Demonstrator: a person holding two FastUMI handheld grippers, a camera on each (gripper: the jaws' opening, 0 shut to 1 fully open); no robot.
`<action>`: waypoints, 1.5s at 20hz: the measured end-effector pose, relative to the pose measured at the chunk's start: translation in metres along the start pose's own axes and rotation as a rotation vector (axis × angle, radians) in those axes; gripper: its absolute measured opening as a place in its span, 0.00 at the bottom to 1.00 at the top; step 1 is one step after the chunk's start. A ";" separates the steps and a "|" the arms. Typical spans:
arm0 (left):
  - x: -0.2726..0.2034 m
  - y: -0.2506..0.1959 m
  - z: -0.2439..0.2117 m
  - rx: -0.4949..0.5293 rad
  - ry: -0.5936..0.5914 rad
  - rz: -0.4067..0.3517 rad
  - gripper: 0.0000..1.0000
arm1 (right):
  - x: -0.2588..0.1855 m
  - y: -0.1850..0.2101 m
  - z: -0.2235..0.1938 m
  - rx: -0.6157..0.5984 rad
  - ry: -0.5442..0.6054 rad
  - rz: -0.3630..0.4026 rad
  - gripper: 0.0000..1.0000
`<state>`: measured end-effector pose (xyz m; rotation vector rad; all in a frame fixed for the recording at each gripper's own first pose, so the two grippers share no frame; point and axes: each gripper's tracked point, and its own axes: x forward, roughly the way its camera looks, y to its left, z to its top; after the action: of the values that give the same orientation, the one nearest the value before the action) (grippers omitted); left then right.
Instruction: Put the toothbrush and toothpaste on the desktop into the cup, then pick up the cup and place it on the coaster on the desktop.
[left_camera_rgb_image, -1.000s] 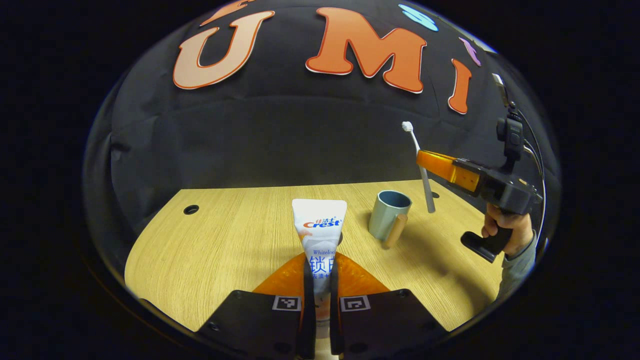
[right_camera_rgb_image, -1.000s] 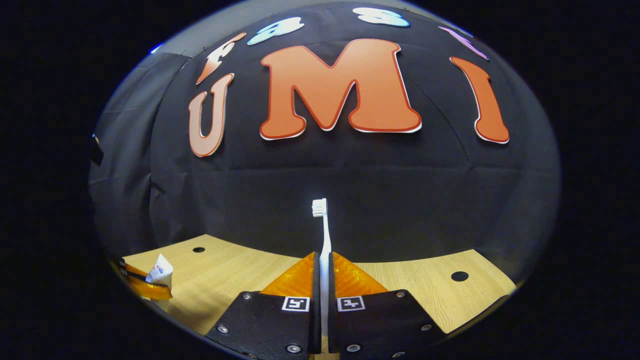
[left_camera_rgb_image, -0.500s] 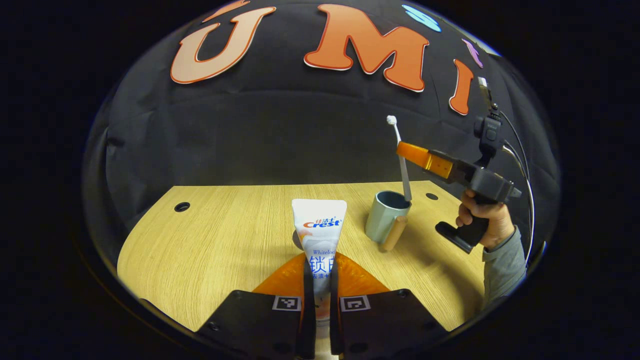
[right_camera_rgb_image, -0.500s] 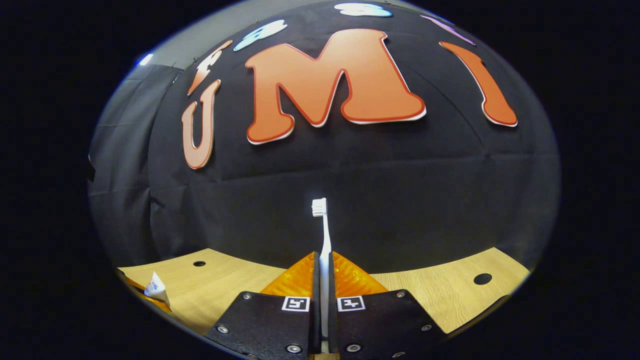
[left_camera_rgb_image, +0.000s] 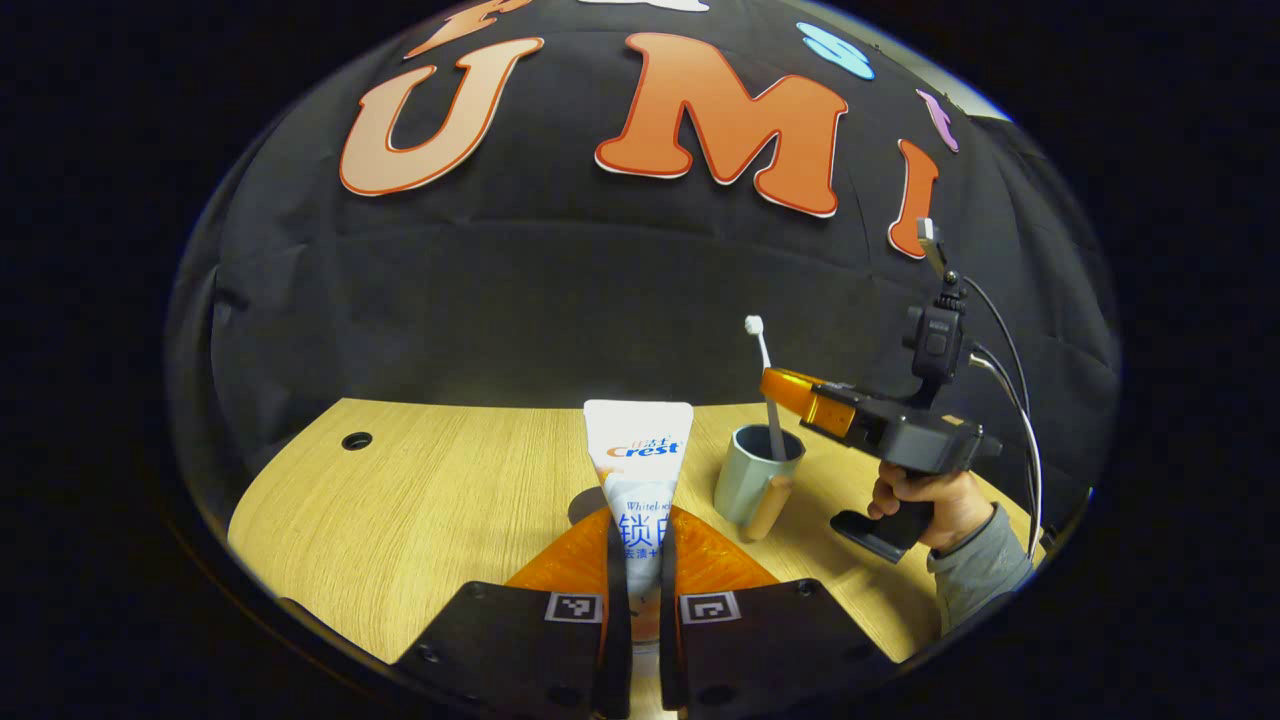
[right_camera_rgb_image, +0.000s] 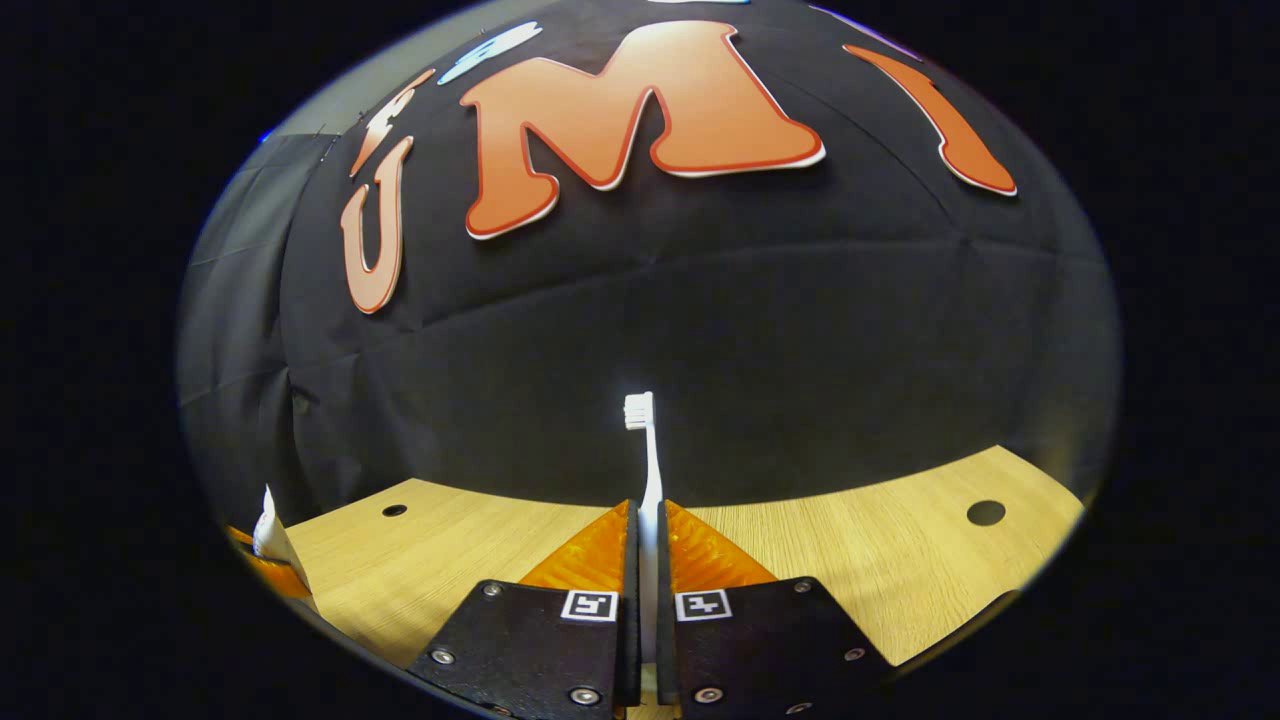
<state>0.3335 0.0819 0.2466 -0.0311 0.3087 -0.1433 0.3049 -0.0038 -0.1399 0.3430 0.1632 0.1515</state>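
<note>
Right now the left tool (left_camera_rgb_image: 640, 560) is clamped on the toothpaste (left_camera_rgb_image: 637, 470), both fingers pressing on the lower part of the tube, which stands upright between them with its flat crimped end uppermost. Beyond the tube, the cup (left_camera_rgb_image: 752, 482) stands upright on the wooden tabletop (left_camera_rgb_image: 420, 500), a grey-blue cup with a wooden handle on its near side. The toothpaste sits just to the left of the cup in the left gripper view, apart from it.

The right tool (left_camera_rgb_image: 775, 385) hangs just above the cup's rim, held by a hand (left_camera_rgb_image: 925, 500) in a grey sleeve (left_camera_rgb_image: 985, 570) to the right of the cup. Its fingers are pinched narrow on the toothbrush (left_camera_rgb_image: 768, 400), gripping the handle partway along. The brush stands nearly upright, its bristle head up, and its lower end is down inside the cup's mouth. In the right gripper view the right tool (right_camera_rgb_image: 648, 570) shows the same grip, with the white toothbrush (right_camera_rgb_image: 647, 470) rising straight between the two fingers and the bristles facing left.

A round hole (left_camera_rgb_image: 356, 440) lies in the tabletop far to the left of the cup, near the back edge. Whether the brush touches the cup's bottom cannot be told.
</note>
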 end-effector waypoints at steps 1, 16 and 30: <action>0.001 -0.002 0.003 0.000 -0.013 0.003 0.14 | -0.003 0.001 -0.002 -0.016 0.004 0.000 0.07; 0.025 -0.055 0.071 -0.083 -0.254 -0.060 0.14 | -0.141 -0.034 0.023 -0.175 0.002 -0.085 0.67; 0.095 -0.098 0.108 -0.146 -0.411 -0.164 0.14 | -0.262 -0.038 0.030 -0.247 -0.037 -0.085 0.91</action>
<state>0.4427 -0.0280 0.3256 -0.2281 -0.0948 -0.2717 0.0591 -0.0943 -0.0900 0.0924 0.1209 0.0802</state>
